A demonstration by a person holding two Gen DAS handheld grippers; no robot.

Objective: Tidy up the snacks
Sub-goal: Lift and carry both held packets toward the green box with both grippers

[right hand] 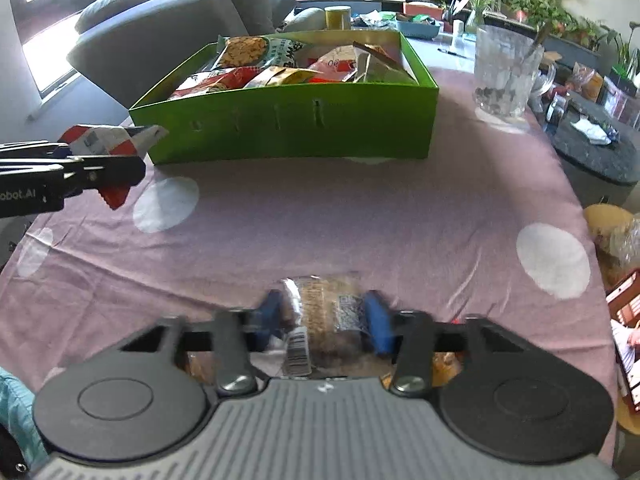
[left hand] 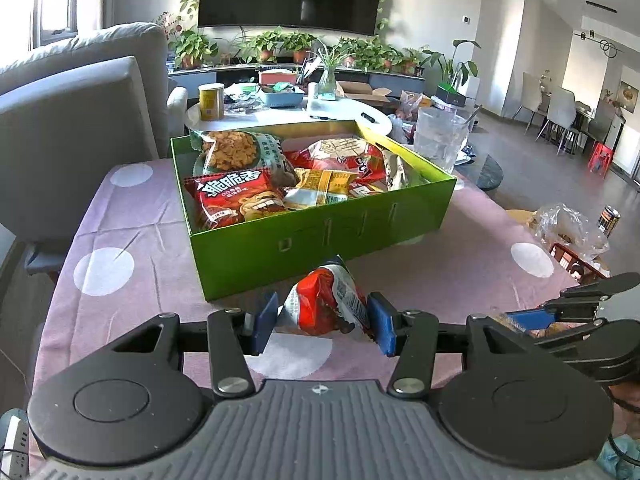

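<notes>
A green box (left hand: 320, 236) stands on the pink dotted tablecloth (left hand: 132, 232) and holds several snack packets, among them a red packet (left hand: 236, 196) at its near left. My left gripper (left hand: 322, 320) is shut on a red and white snack packet (left hand: 324, 304), held just in front of the box's near wall. It also shows at the left of the right wrist view (right hand: 108, 148). My right gripper (right hand: 324, 320) is shut on a clear-wrapped brown snack packet (right hand: 320, 312) low over the tablecloth (right hand: 360, 216), well short of the box (right hand: 296, 124).
A large clear glass mug (right hand: 504, 72) stands right of the box. A grey sofa (left hand: 72, 128) is at the left. A white coffee table (left hand: 288, 112) with a yellow can (left hand: 211, 100) and clutter lies behind the box. A plastic bag (left hand: 568, 228) sits off the table's right edge.
</notes>
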